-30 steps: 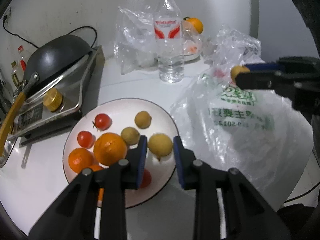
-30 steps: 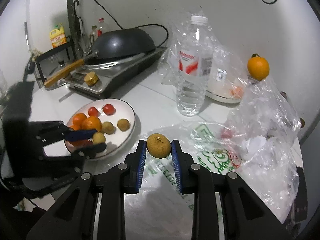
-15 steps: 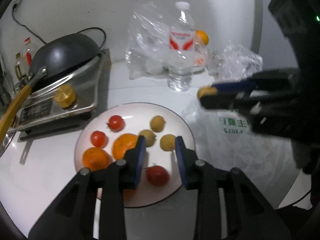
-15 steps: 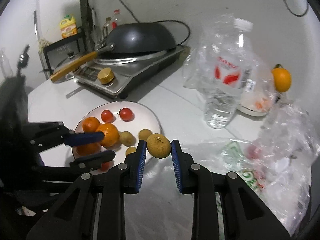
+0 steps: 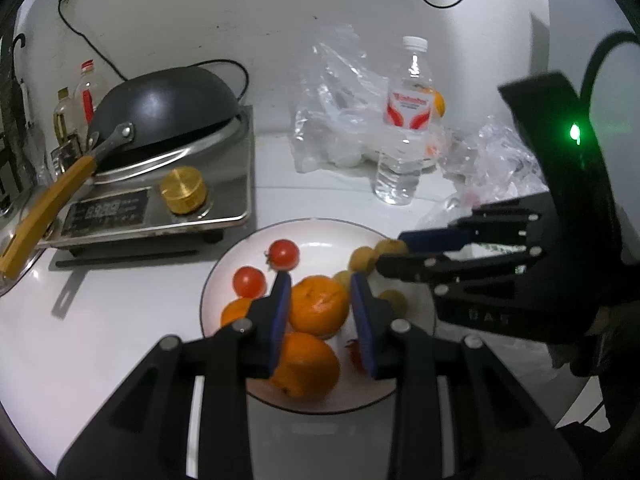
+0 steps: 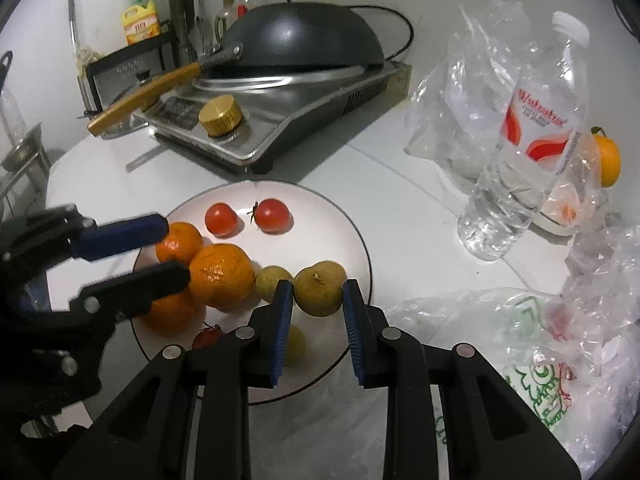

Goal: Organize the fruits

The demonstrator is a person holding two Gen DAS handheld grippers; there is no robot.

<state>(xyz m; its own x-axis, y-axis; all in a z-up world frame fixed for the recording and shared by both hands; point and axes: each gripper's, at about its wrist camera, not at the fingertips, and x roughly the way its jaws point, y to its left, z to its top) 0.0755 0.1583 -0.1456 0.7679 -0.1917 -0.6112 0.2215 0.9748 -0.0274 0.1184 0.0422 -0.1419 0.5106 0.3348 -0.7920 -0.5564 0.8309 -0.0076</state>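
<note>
A white plate (image 6: pixel 352 232) (image 5: pixel 320 232) holds oranges (image 6: pixel 221 280), two cherry tomatoes (image 6: pixel 272 215) and small brown-yellow longans (image 6: pixel 273 282). My right gripper (image 6: pixel 318 300) is shut on a longan (image 6: pixel 320 288) and holds it over the plate's right side; it also shows in the left wrist view (image 5: pixel 394 254). My left gripper (image 5: pixel 320 312) is open and empty, its jaws on either side of an orange (image 5: pixel 318 310) above the plate; it shows in the right wrist view (image 6: pixel 168 252).
A cooker with a black wok (image 6: pixel 296 40) stands behind the plate. A water bottle (image 6: pixel 528 152) and clear plastic bags (image 6: pixel 580 312) lie to the right, with an orange (image 6: pixel 608 160) behind the bottle. Bottles and a rack (image 6: pixel 136 28) stand far left.
My right gripper carried the longan left from over the plastic bag to over the plate. My left gripper drew back and shifted left over the oranges.
</note>
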